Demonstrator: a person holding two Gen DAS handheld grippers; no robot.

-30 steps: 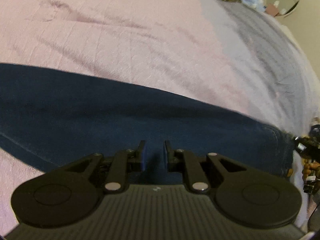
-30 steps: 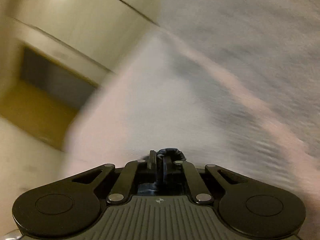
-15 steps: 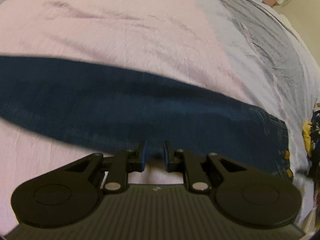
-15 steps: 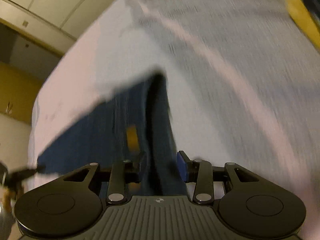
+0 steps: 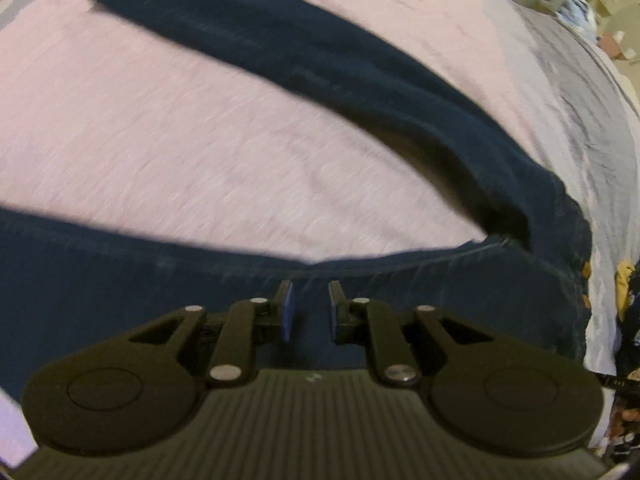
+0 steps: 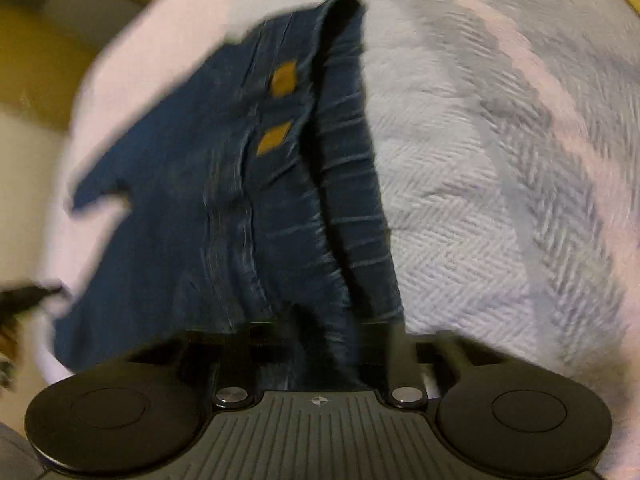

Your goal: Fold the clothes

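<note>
Dark blue jeans [image 5: 360, 80] lie spread on a pink bedspread [image 5: 180, 140], legs apart in a V. One leg runs up to the far left; the other passes under my left gripper [image 5: 310, 308], which is open, its blue pads just above the denim. In the right wrist view the jeans' waistband [image 6: 348, 200], with two orange patches [image 6: 276, 142], runs up the frame. My right gripper [image 6: 320, 344] is blurred; its jaws stand wide apart on either side of the waistband fabric.
The bed cover turns grey and white herringbone [image 6: 500, 200] on the right. A yellow and dark garment [image 5: 626, 284] lies at the bed's right edge. Room clutter [image 5: 580, 4] shows beyond the far corner.
My left gripper has pulled back, so both jean legs show now. My right gripper opened from shut and moved down over the waistband.
</note>
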